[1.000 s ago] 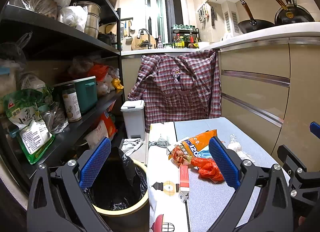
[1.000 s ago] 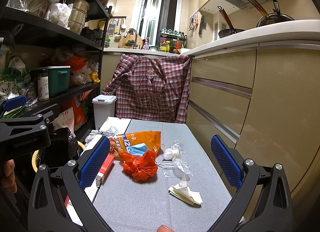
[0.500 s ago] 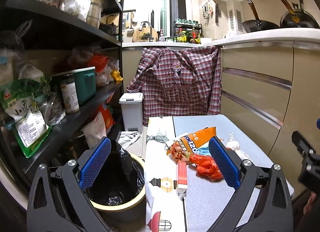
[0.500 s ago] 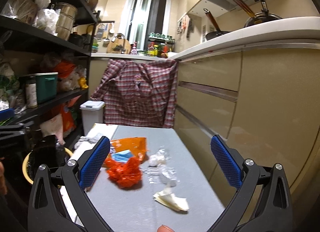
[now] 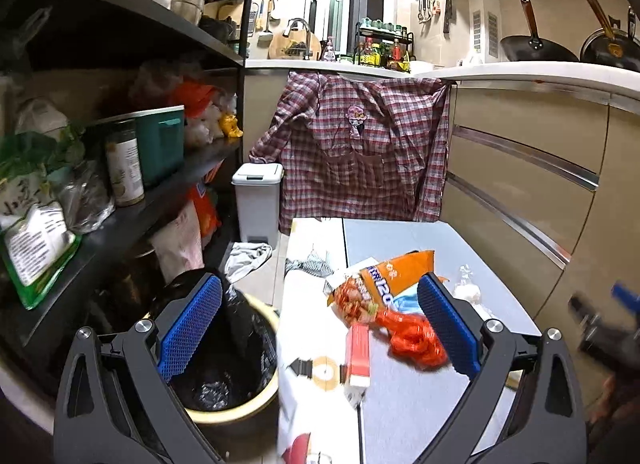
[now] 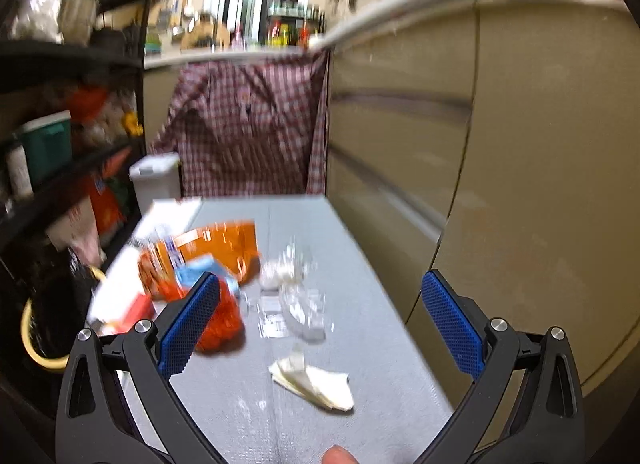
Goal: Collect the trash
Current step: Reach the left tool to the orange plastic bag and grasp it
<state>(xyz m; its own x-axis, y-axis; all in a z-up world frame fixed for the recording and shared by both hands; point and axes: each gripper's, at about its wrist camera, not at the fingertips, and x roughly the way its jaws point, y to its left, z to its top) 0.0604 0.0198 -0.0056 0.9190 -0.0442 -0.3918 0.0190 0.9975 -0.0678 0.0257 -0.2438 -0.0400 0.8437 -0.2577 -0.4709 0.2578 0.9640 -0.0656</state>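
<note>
Both tools, the left tool (image 5: 318,324) and the right tool (image 6: 320,318), were held wide apart and empty above the grey table (image 5: 400,404). Trash was spread on the table: an orange snack bag (image 5: 394,272), a crumpled red bag (image 5: 416,340) and folded paper (image 6: 314,382). A black-lined bin (image 5: 224,368) was seen just beside the table.

Ahead of the tongs, on the grey table (image 5: 420,404), I count one orange snack bag (image 5: 394,274), one crumpled red bag (image 5: 416,340), one small red-and-white box (image 5: 357,356), one folded paper wad (image 6: 314,382) and a blurred clear-wrapper cluster (image 6: 296,304). Left of them stand two bins: one black-lined bin (image 5: 236,368), one white pedal bin (image 5: 256,200).
</note>
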